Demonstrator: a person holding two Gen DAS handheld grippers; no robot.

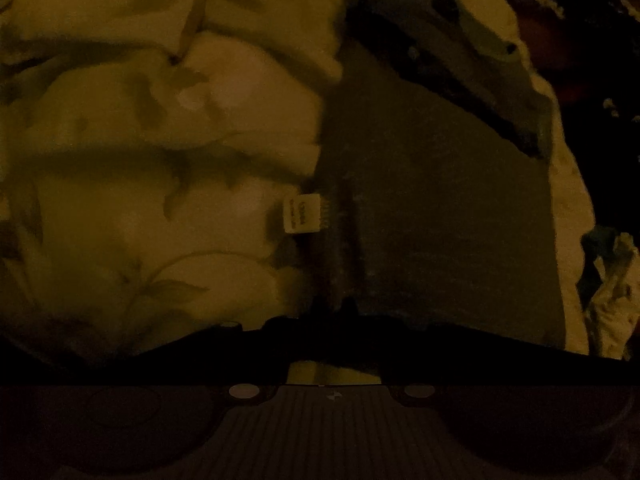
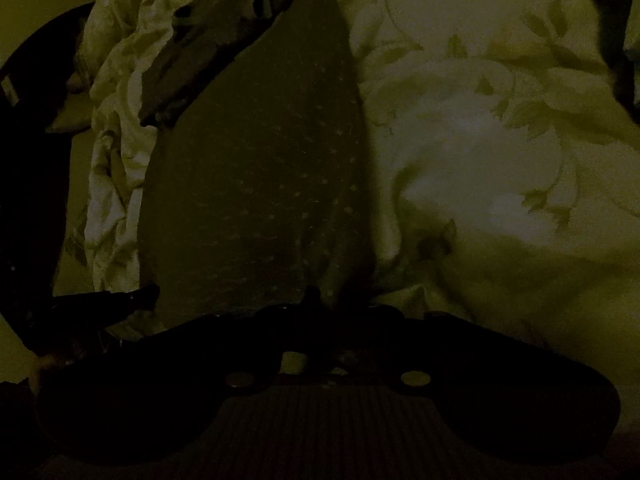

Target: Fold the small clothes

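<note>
Dark cloth point(image 1: 440, 208), with its white tag point(image 1: 301, 213) at the left edge, lies flat on the flowered bedspread point(image 1: 140, 200); both grippers, left point(image 1: 332, 308) and right point(image 2: 320, 300), have fingers pinched shut on its near hem

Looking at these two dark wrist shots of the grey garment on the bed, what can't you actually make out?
- Left wrist view: print on the white label of the dark grey garment is too small and blurred to read.
- Left wrist view: the jaws of the left gripper are lost in shadow at the garment's near edge.
- Right wrist view: the same for the right gripper.
- Right wrist view: the black object at lower left is only a silhouette.
</note>
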